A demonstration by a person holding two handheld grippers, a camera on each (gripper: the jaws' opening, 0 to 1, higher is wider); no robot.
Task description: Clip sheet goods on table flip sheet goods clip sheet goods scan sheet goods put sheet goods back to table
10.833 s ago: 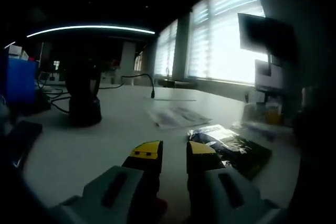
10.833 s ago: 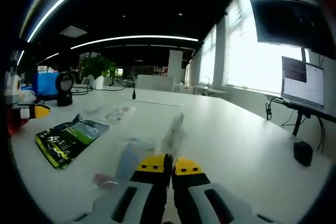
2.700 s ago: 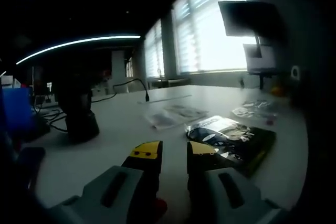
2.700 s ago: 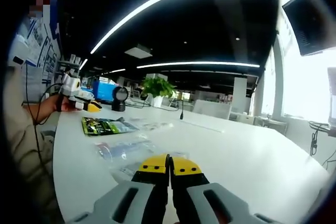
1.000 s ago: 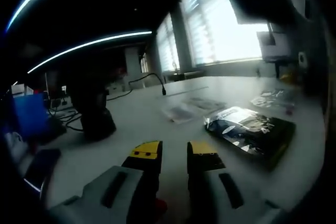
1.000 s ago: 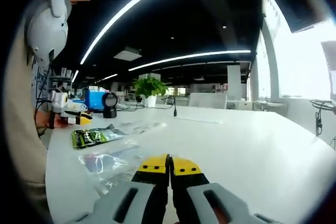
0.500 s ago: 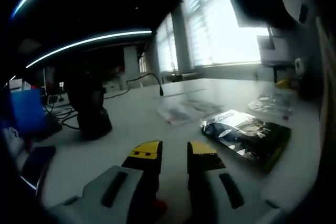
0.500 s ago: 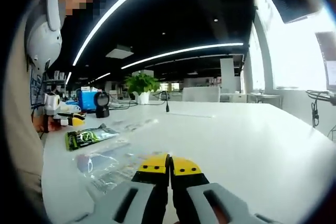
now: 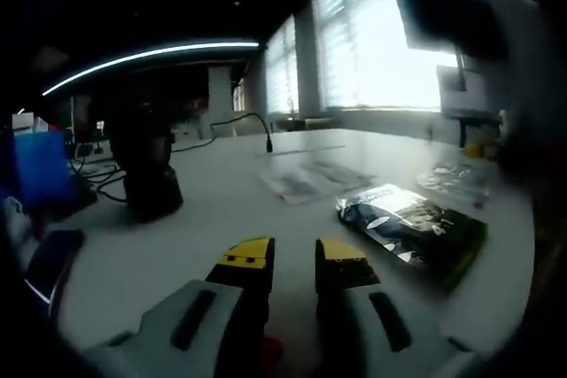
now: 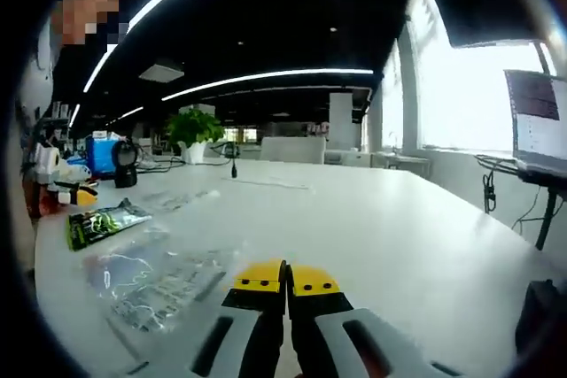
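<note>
Your left gripper (image 9: pixel 292 257) is parted and empty; your right gripper (image 10: pixel 287 279) is closed, empty. The dark packet (image 9: pixel 412 227), ahead-right of the left gripper, looks thin and slippery: pinch an edge.

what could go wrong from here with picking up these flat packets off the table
The dark foil packet lies flat on the white table, so the left gripper, fingers open, may slide over it rather than clip an edge. The clear packets beside the right gripper overlap, so its shut fingers, once opened, could catch two at once. Their glossy film may also slip.
</note>
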